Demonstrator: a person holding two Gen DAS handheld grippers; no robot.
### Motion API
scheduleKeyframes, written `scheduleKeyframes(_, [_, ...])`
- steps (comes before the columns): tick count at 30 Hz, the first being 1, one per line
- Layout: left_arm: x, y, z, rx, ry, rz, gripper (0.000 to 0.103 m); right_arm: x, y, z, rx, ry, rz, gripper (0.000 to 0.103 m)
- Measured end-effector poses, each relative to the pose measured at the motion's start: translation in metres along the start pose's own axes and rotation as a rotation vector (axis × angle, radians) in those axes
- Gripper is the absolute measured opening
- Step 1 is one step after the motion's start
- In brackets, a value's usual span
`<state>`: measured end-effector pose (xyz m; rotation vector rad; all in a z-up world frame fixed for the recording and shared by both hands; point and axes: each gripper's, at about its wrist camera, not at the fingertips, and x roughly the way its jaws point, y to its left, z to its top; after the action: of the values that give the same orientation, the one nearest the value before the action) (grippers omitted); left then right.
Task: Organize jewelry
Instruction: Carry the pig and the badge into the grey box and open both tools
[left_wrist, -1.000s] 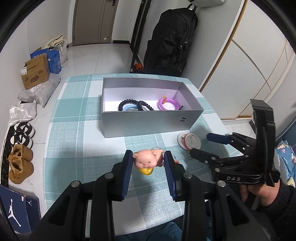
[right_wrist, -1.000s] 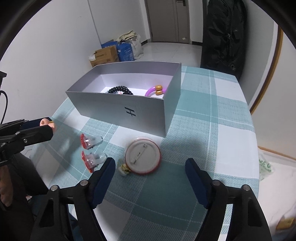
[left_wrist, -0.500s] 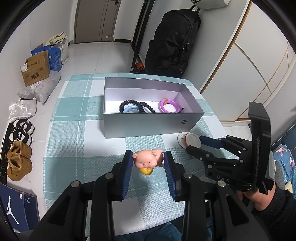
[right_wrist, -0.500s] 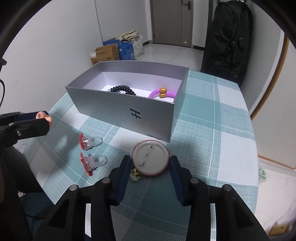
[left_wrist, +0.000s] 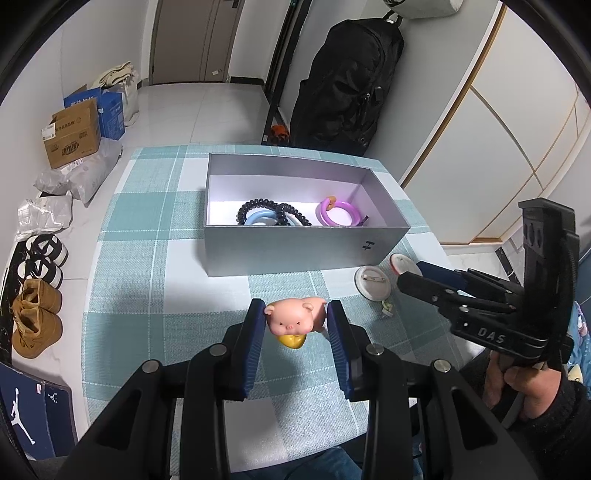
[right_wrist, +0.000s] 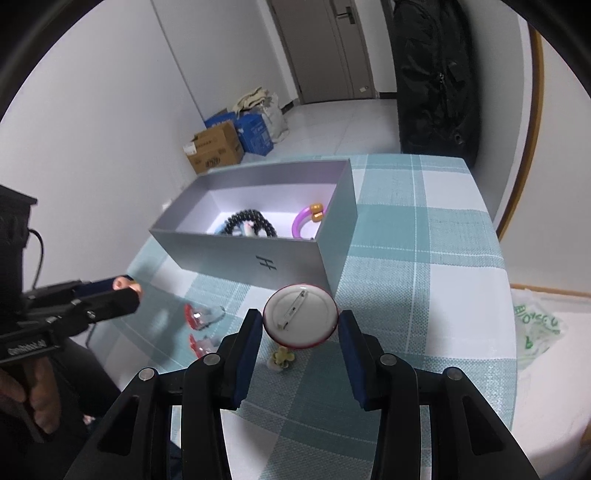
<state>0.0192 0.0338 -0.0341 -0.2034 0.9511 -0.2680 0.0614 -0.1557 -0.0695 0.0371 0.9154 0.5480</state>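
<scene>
The left gripper (left_wrist: 295, 328) pinches a small pink pig figure (left_wrist: 295, 319) between its blue pads, holding it above the checked teal tablecloth (left_wrist: 147, 288), short of the near wall of the grey box (left_wrist: 295, 251). A yellow piece hangs under the pig. The right gripper (right_wrist: 301, 328) is closed on a round pin badge (right_wrist: 300, 315), back side up with its clasp showing and a red edge at the rim; both pads touch its sides. In the left wrist view that same gripper shows from the side, and two round discs appear near its tip; I cannot tell which one it grips.

Inside the box lie a black beaded bracelet (left_wrist: 271, 214), a pale blue ring (left_wrist: 260, 219) and a purple bangle (left_wrist: 340, 212) with an orange bead. On the cloth just beside the badge sit a tiny flower-shaped piece (right_wrist: 282, 358) and two clear clips with red ends (right_wrist: 201, 326).
</scene>
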Motion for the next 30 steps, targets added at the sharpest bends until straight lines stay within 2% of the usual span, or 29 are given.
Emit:
scheduleKeyframes(12, [-0.004, 0.007, 0.017, -0.053, -0.084, -0.045, 0.029, -0.027, 0.004, 0.012, 0.021, -0.130, 0.098, 0.041])
scheduleKeyframes(19, [-0.005, 0.008, 0.033, -0.057, -0.134, -0.053, 0.029, -0.040, 0.007, 0.031, 0.022, -0.205, 0.176, 0.041])
scheduleKeyframes(23, [-0.003, 0.010, 0.043, -0.049, -0.159, -0.052, 0.029, -0.037, 0.007, 0.043, 0.026, -0.221, 0.203, 0.041])
scheduleKeyframes(30, [0.010, 0.014, 0.057, -0.076, -0.143, -0.079, 0.029, -0.020, 0.007, 0.061, 0.009, -0.209, 0.226, 0.041])
